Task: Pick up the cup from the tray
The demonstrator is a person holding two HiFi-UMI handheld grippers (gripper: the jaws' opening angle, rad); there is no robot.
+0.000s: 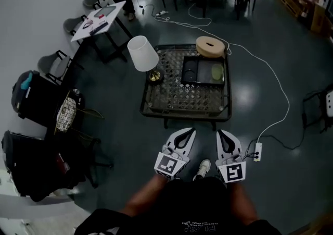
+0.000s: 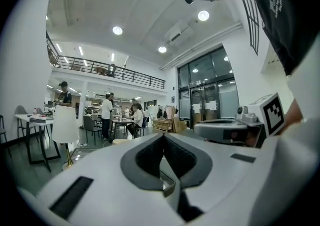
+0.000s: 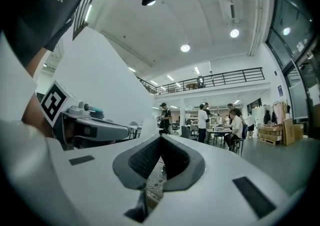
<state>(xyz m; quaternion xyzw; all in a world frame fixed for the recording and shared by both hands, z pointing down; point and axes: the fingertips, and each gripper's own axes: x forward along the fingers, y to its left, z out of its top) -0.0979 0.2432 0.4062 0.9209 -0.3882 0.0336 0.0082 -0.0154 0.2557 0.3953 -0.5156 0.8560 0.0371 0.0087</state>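
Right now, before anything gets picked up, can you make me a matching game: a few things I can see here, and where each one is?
Things:
1. lamp
2. tray
3. round wooden disc
4. left gripper

Places or states:
a. jaws shut, short of the table's near edge
b. at the table's far edge
c. at the table's left edge, white shade
d. dark, on the mesh top's right half

Pairs: 1-c, 2-d, 3-b, 4-a

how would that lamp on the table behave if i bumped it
The lamp looks top-heavy, a wide white top over a small brass base, so it would probably tip easily. It stands near the table's left edge, so it might fall off. The mesh top may let the base rock.
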